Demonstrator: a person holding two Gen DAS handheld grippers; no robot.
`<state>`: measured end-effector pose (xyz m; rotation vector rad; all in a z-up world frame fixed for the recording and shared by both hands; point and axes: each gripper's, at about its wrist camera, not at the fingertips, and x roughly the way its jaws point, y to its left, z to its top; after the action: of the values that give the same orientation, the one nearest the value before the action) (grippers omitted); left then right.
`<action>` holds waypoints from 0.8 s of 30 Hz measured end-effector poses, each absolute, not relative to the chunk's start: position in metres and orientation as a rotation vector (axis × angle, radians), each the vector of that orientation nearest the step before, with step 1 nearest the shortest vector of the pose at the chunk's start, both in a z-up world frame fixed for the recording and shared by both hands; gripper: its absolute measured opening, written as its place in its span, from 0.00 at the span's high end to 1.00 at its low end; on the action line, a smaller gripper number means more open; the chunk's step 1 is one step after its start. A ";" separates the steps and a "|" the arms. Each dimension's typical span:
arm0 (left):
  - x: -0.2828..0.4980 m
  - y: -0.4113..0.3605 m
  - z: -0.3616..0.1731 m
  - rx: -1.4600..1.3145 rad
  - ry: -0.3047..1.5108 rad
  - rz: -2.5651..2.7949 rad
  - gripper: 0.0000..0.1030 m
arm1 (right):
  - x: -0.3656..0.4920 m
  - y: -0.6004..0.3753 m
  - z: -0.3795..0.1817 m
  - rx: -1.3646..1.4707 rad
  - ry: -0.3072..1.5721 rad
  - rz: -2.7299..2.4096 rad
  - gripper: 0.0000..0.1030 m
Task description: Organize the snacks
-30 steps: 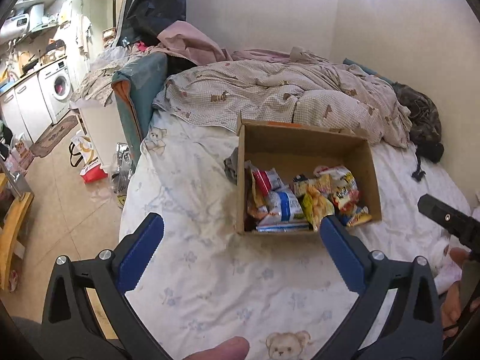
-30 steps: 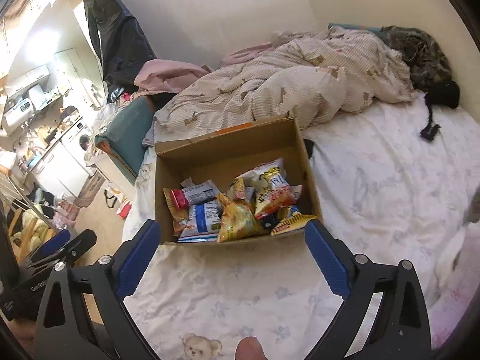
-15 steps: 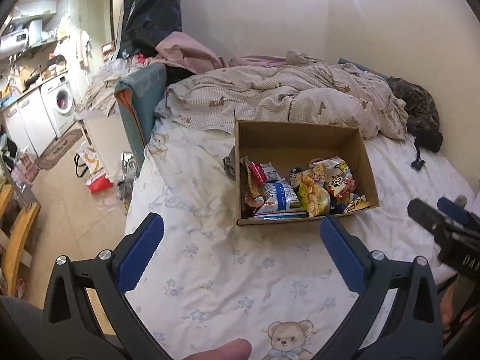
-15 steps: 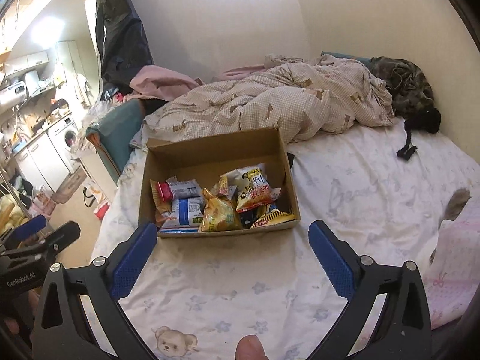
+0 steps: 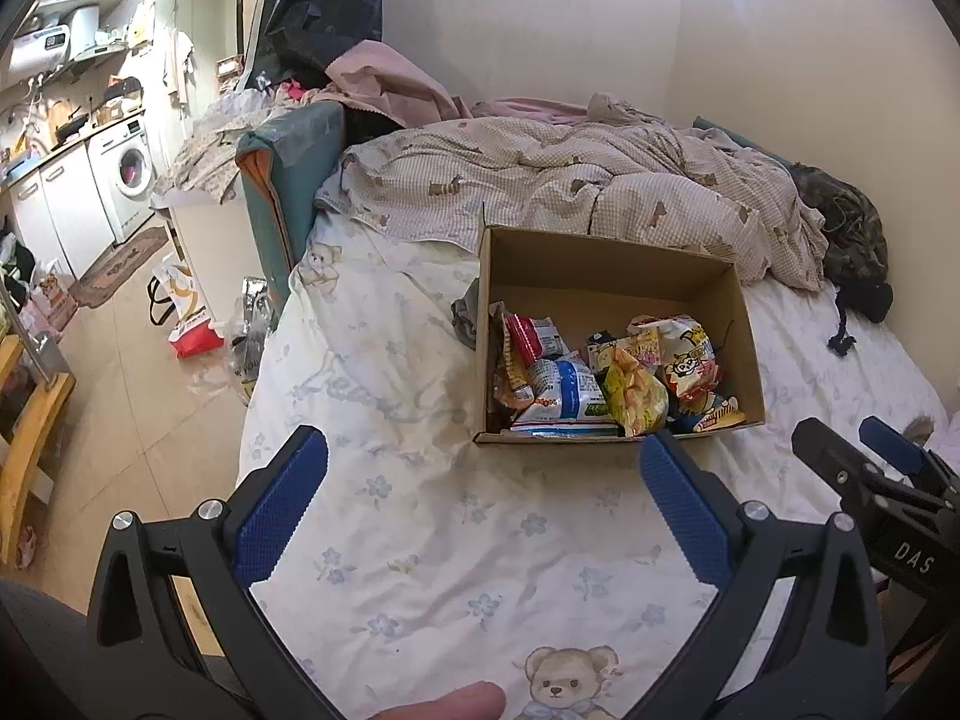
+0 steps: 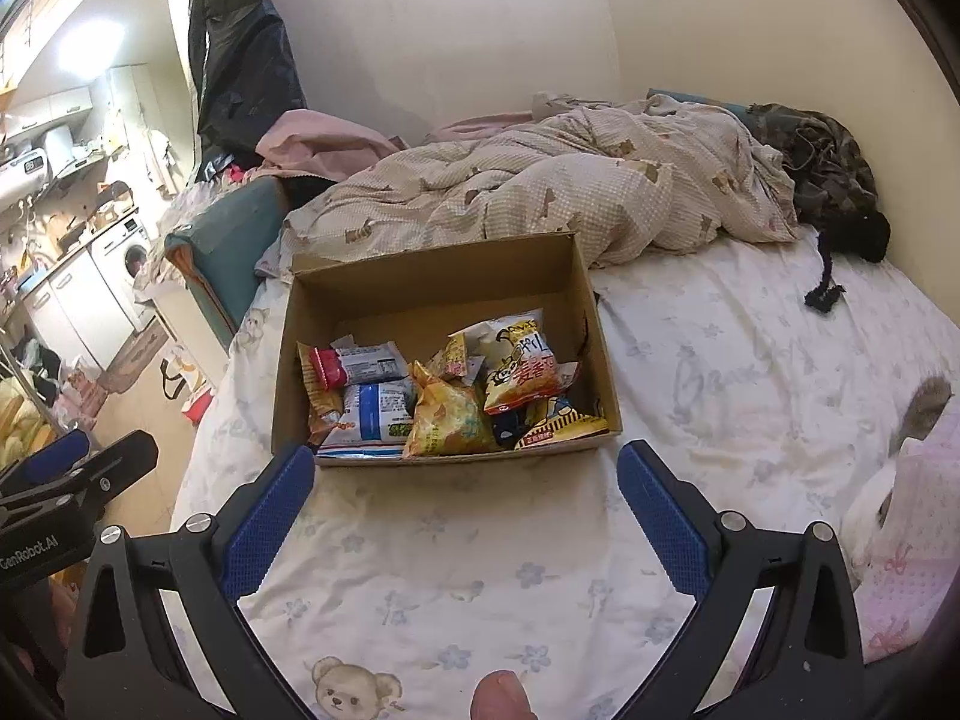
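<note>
Bare sheet (image 6: 456, 576) lies near, between the camera and the box (image 6: 420, 459), wide enough for either gripper to pass. The box is open on top, nothing above it. Snack bags (image 6: 444, 402) crowd its near half, heaped against the near wall; the far half of its floor shows bare. Right of the box the sheet runs free out to a black cord (image 6: 825, 294). A rumpled quilt (image 6: 540, 198) blocks the far side, touching the far wall. Left, the bed edge drops off close beside the box, with a teal cushion (image 5: 288, 180) standing far left.
</note>
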<state>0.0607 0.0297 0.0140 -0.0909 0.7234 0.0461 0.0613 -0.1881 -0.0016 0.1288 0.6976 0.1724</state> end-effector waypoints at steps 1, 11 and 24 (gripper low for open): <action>0.061 0.029 0.014 -0.092 0.724 0.047 0.00 | 0.061 -0.188 -0.002 0.128 0.698 0.172 0.00; 0.062 0.025 0.012 -0.082 0.726 0.040 0.00 | 0.062 -0.187 -0.003 0.136 0.709 0.171 0.00; 0.060 0.028 0.011 -0.090 0.730 0.048 0.00 | 0.062 -0.186 -0.005 0.131 0.717 0.169 0.00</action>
<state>0.0604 0.0281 0.0110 -0.0900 0.7299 0.0481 0.0622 -0.1858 -0.0048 0.1314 0.7168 0.1686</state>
